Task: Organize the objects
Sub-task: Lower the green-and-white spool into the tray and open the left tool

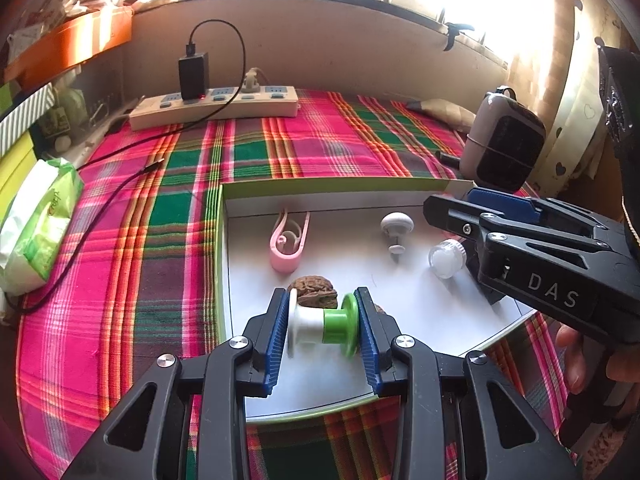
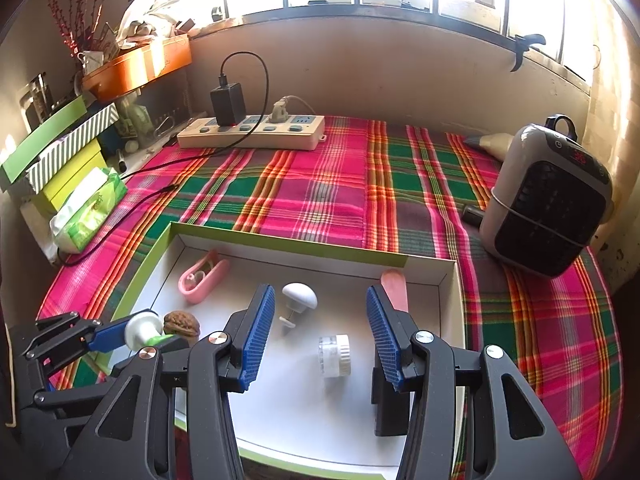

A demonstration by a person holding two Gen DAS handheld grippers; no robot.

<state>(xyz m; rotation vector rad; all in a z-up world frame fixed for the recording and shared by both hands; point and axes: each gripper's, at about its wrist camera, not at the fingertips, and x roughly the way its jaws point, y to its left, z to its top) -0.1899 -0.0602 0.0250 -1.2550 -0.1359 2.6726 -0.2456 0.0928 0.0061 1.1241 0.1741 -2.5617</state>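
Note:
A shallow white box with a green rim [image 1: 222,240] [image 2: 450,280] lies on the plaid cloth. My left gripper [image 1: 323,326] [image 2: 136,334] is shut on a white and green spool [image 1: 320,325] [image 2: 141,331], held just above the box's near left part. Right behind the spool lies a walnut [image 1: 316,289] [image 2: 182,323]. My right gripper [image 2: 320,330] [image 1: 456,216] is open and empty over the box. A small clear jar with a white lid [image 2: 335,355] [image 1: 446,258] lies between its fingers. A pink clip [image 1: 287,246] [image 2: 202,278] and a white mushroom-shaped knob [image 1: 396,229] [image 2: 299,298] also lie in the box.
A power strip [image 2: 251,132] with a black charger and cable sits at the back. A small heater [image 2: 548,200] stands at the right. A tissue pack [image 2: 90,210] and stacked boxes [image 2: 60,148] are at the left. A pink stick [image 2: 395,289] and a black block [image 2: 390,404] are in the box's right part.

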